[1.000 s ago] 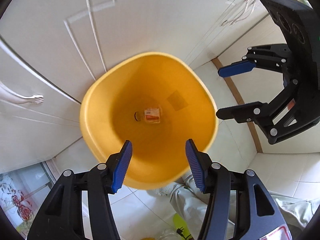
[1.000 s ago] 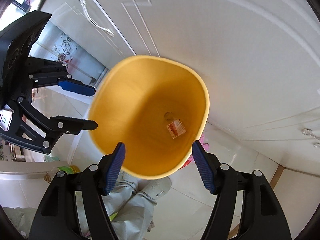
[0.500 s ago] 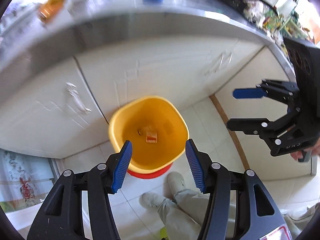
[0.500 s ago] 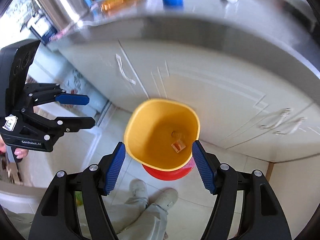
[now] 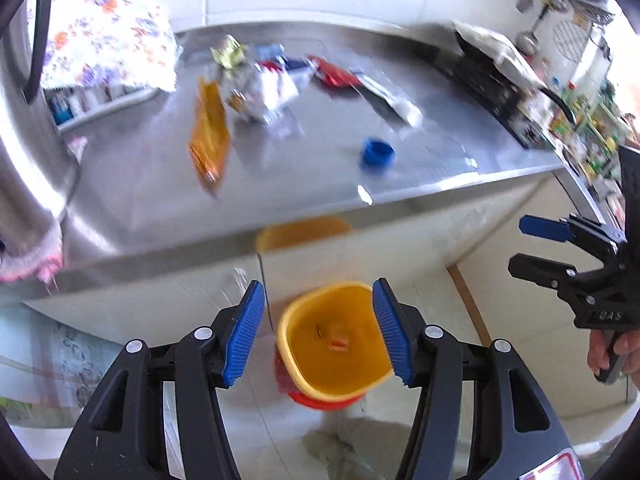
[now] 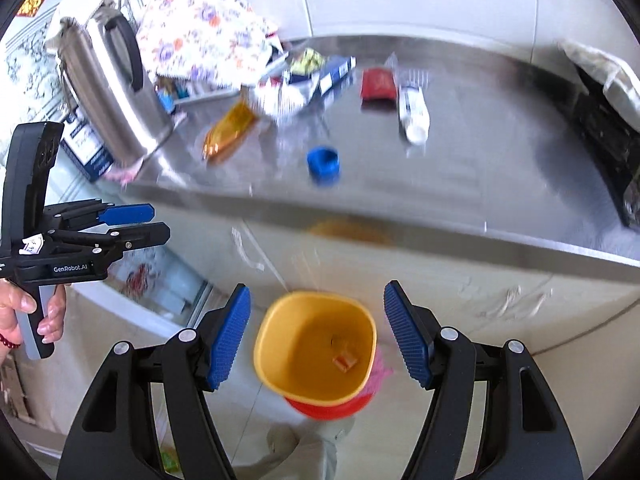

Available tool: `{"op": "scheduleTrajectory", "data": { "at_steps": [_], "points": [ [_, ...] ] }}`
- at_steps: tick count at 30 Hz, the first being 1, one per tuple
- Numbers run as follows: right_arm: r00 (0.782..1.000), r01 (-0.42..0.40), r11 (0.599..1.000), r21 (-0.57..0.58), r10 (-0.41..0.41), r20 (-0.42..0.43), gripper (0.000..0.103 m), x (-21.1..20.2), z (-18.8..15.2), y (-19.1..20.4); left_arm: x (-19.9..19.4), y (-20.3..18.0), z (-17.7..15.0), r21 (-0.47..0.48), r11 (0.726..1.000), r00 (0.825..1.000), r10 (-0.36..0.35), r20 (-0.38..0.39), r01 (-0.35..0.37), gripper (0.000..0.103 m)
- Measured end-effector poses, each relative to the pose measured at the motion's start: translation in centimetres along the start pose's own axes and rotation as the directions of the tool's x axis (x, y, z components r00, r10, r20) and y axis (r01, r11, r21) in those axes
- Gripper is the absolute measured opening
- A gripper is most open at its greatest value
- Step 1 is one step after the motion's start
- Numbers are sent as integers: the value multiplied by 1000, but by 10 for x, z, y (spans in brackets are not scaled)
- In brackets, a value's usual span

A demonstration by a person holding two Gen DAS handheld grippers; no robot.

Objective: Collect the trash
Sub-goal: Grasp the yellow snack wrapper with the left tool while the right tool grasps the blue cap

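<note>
Both the left gripper (image 5: 318, 334) and right gripper (image 6: 316, 336) hang released, grasping nothing. The trash (blurred, probably wrappers) lies upper centre on the steel counter (image 6: 460, 184); the blue cap (image 6: 323, 162) could roll off the edge beyond the yellow bin (image 6: 280, 340)

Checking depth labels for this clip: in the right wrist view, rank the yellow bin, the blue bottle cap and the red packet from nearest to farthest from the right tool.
1. Yellow bin: on the floor, right between the right tool's open fingers.
2. Blue bottle cap: near the countertop's front edge.
3. Red packet: farther back on the countertop, toward the wall.
</note>
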State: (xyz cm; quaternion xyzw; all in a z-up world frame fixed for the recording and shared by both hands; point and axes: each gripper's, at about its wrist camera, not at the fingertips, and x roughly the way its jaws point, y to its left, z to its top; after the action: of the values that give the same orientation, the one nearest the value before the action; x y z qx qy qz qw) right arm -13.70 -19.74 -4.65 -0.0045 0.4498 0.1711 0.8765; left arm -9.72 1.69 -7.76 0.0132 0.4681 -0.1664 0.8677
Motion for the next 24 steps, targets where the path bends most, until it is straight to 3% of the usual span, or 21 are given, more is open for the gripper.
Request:
{"op": "scheduleTrajectory", "data": {
  "at_steps": [3, 5, 13, 24],
  "points": [
    [1000, 8, 1000, -13, -8, 24, 70, 8, 22, -3, -1, 12, 19, -32, 999, 999, 27, 17, -26, 58],
    [1000, 8, 1000, -15, -8, 30, 70, 14, 32, -5, 4, 20, 32, -52, 997, 998, 65, 22, -64, 65],
    [1000, 14, 1000, -24, -14, 12, 70, 54, 63, -12, 32, 55, 61, -158, 977, 989, 144, -21, -145, 67],
    [999, 44, 999, -16, -44, -10, 67, 93, 89, -14, 65, 76, 85, -114, 980, 985, 154, -72, -162, 66]
  ]
}}
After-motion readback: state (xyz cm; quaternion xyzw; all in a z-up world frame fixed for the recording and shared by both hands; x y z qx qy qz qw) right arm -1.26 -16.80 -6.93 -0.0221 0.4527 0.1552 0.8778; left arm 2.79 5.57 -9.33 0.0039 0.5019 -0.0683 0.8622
